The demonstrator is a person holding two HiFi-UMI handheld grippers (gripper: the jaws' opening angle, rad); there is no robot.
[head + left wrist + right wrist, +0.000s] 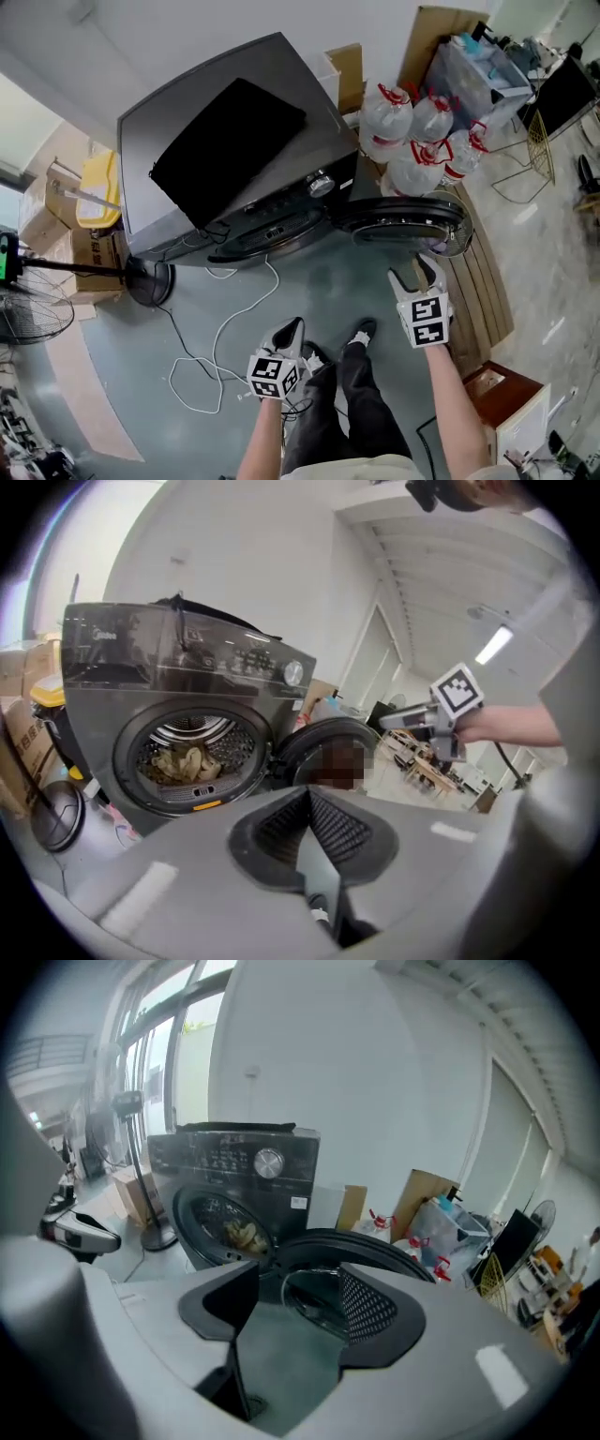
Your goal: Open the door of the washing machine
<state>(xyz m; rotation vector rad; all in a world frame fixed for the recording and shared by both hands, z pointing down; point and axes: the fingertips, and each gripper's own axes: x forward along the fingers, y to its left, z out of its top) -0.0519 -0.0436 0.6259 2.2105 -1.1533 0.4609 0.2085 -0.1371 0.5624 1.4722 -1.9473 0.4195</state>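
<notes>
Gaping door point(403, 221) on washing machine point(155, 127)

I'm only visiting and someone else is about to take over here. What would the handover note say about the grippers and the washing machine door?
Left gripper: shut, empty, held away from the machine.
Right gripper: open, empty, in front of the door, not gripping it.
Washing machine: door swung wide open, laundry visible in the drum.
Done: door opened.
Left: nothing for this task.

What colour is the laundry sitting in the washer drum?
Pale yellowish beige; the laundry shows best in the left gripper view.
</notes>
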